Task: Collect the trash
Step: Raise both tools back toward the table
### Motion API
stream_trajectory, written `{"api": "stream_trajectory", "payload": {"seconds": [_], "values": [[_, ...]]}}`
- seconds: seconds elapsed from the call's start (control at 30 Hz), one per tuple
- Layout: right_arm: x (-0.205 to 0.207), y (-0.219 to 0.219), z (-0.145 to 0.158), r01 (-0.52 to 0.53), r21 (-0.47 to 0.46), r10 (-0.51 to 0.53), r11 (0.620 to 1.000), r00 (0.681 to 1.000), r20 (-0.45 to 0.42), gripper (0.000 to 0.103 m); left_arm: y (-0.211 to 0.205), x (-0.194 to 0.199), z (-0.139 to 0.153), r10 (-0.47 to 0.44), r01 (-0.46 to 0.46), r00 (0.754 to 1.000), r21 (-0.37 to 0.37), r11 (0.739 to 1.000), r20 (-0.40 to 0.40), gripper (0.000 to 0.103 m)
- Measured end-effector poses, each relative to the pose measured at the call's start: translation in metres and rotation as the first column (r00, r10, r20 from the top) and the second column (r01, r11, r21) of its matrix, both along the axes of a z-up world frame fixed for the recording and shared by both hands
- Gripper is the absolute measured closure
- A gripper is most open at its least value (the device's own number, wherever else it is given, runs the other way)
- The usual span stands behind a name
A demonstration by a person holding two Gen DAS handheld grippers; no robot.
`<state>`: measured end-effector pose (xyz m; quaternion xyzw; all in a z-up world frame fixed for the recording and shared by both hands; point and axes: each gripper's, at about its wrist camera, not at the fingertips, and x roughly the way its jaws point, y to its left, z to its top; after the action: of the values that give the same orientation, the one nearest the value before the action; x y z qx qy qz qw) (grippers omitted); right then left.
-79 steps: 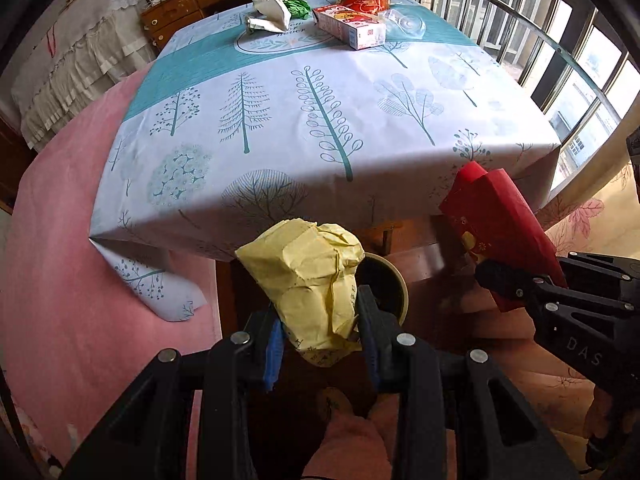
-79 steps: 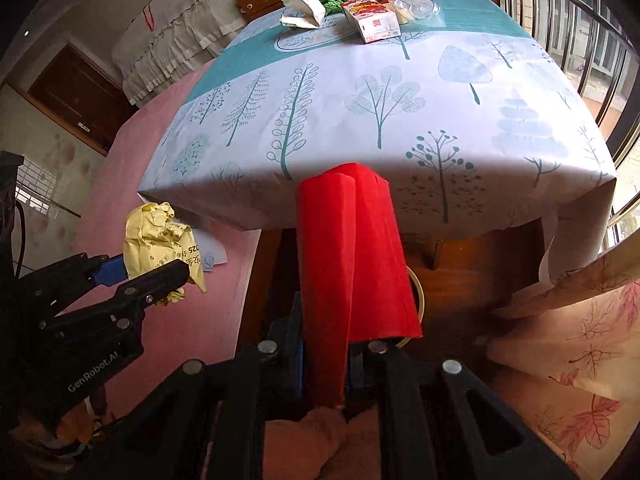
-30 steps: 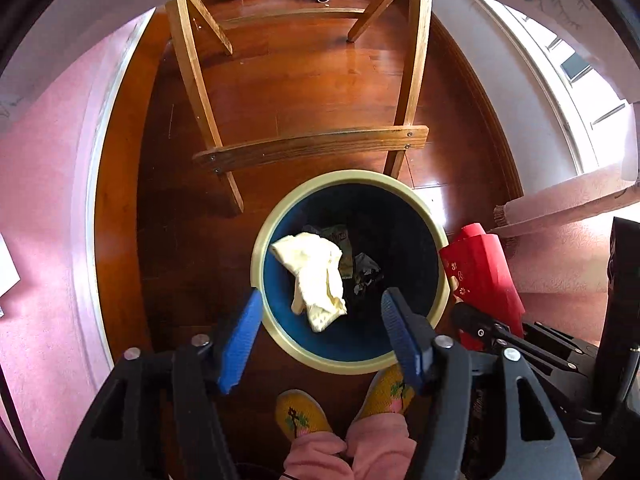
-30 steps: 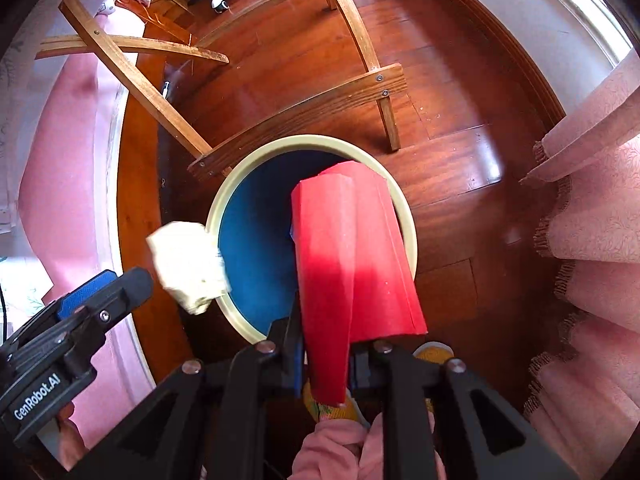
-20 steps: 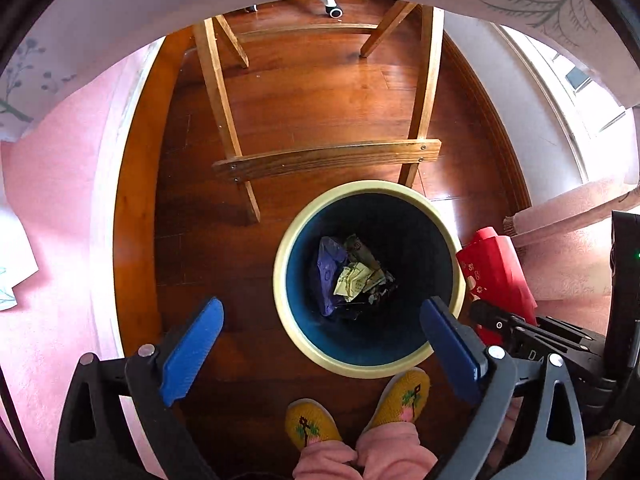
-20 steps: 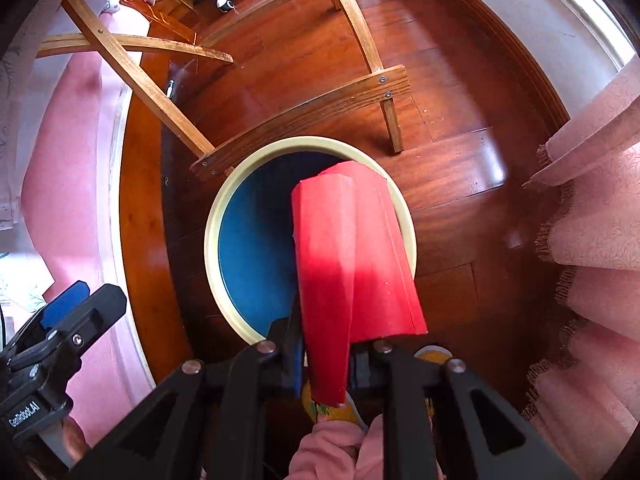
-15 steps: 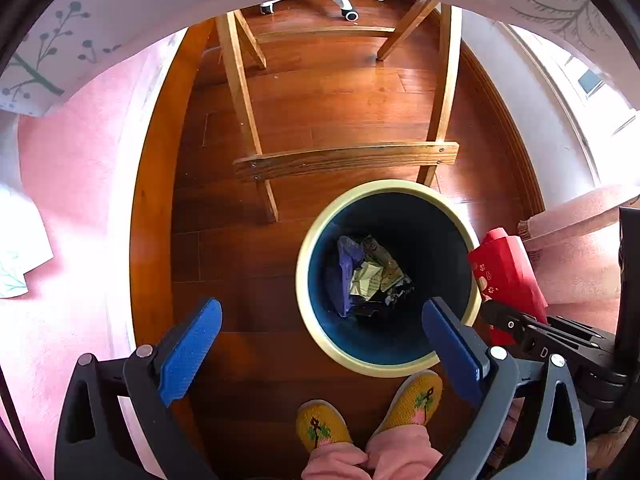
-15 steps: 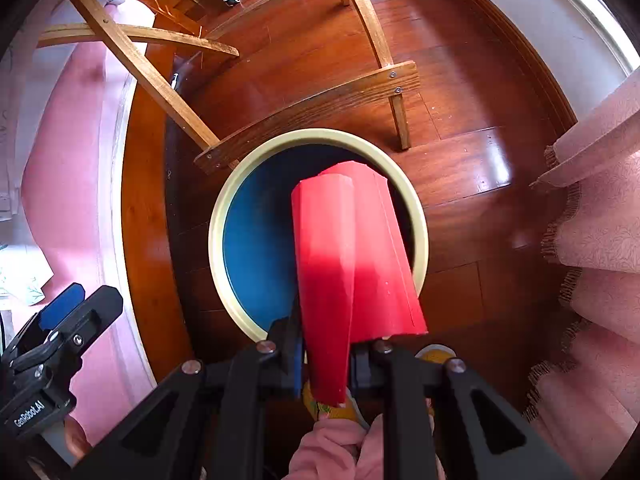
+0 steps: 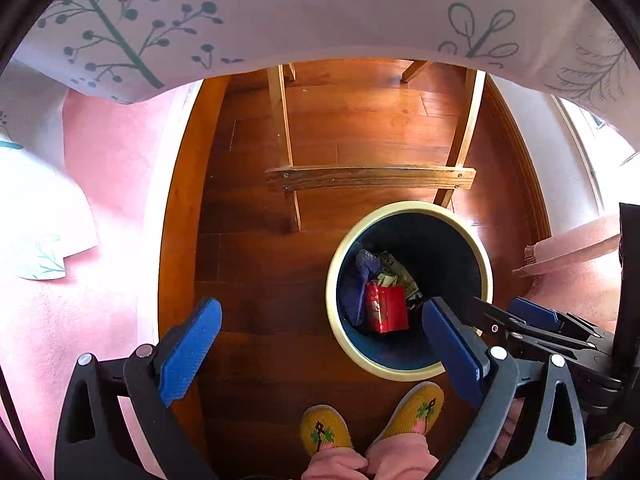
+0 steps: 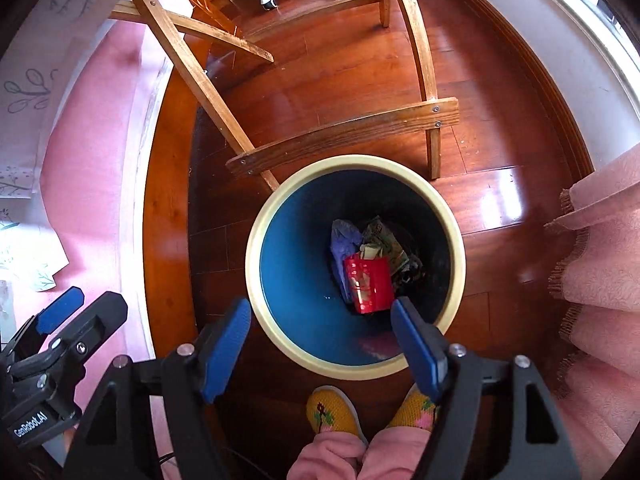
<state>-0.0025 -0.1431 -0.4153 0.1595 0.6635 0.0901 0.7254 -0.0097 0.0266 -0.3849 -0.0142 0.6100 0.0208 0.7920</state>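
Note:
A round bin with a cream rim and blue inside stands on the wooden floor under the table. The red packet lies inside it on other trash, with a purple wrapper beside it. My right gripper is open and empty, just above the bin's near rim. My left gripper is open and empty, over the floor at the bin's left; it also shows in the right wrist view. The yellow paper is hidden among the trash.
Wooden table legs and a crossbar stand just behind the bin. The tablecloth edge hangs above. A pink cloth hangs at the right, pink bedding at the left. The person's yellow slippers are below the bin.
The left gripper opened and dropped the yellow paper into the bin, then moved left. The right gripper has opened and the red packet has fallen into the bin.

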Motion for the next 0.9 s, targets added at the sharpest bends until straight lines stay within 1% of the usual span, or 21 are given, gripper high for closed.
{"api": "stream_trajectory", "payload": {"seconds": [0.17, 0.3, 0.43, 0.53, 0.63, 0.77, 0.9], "values": [[-0.003, 0.002, 0.020, 0.009, -0.022, -0.009, 1.000, 1.000, -0.008, 0.030, 0.001, -0.005, 0.026, 0.001, -0.001, 1.000, 0.001, 1.000, 0.003, 0.003], [-0.008, -0.001, 0.040, 0.028, -0.029, -0.029, 0.999, 0.999, -0.016, 0.030, 0.000, -0.006, 0.053, -0.015, 0.015, 1.000, 0.002, 1.000, 0.007, 0.003], [-0.011, -0.005, 0.070, 0.038, -0.042, -0.038, 0.998, 0.999, -0.014, 0.030, -0.004, -0.008, 0.087, -0.030, 0.030, 0.999, 0.010, 0.999, 0.013, 0.003], [-0.013, -0.009, 0.101, 0.045, -0.050, -0.046, 0.998, 0.999, -0.002, 0.030, -0.005, -0.010, 0.122, -0.040, 0.040, 0.999, -0.002, 0.999, 0.030, 0.003], [-0.016, -0.013, 0.140, 0.052, -0.053, -0.051, 0.997, 0.998, 0.022, 0.030, -0.007, -0.011, 0.162, -0.056, 0.057, 0.997, -0.013, 0.998, 0.059, 0.003], [-0.021, -0.019, 0.199, 0.070, -0.051, -0.066, 0.996, 0.995, 0.071, 0.030, -0.016, -0.017, 0.216, -0.112, 0.113, 0.990, -0.011, 0.993, 0.089, 0.003], [-0.029, -0.025, 0.254, 0.093, -0.050, -0.086, 0.994, 0.989, 0.123, 0.030, -0.027, -0.024, 0.272, -0.180, 0.184, 0.973, -0.010, 0.983, 0.147, 0.003]]}}
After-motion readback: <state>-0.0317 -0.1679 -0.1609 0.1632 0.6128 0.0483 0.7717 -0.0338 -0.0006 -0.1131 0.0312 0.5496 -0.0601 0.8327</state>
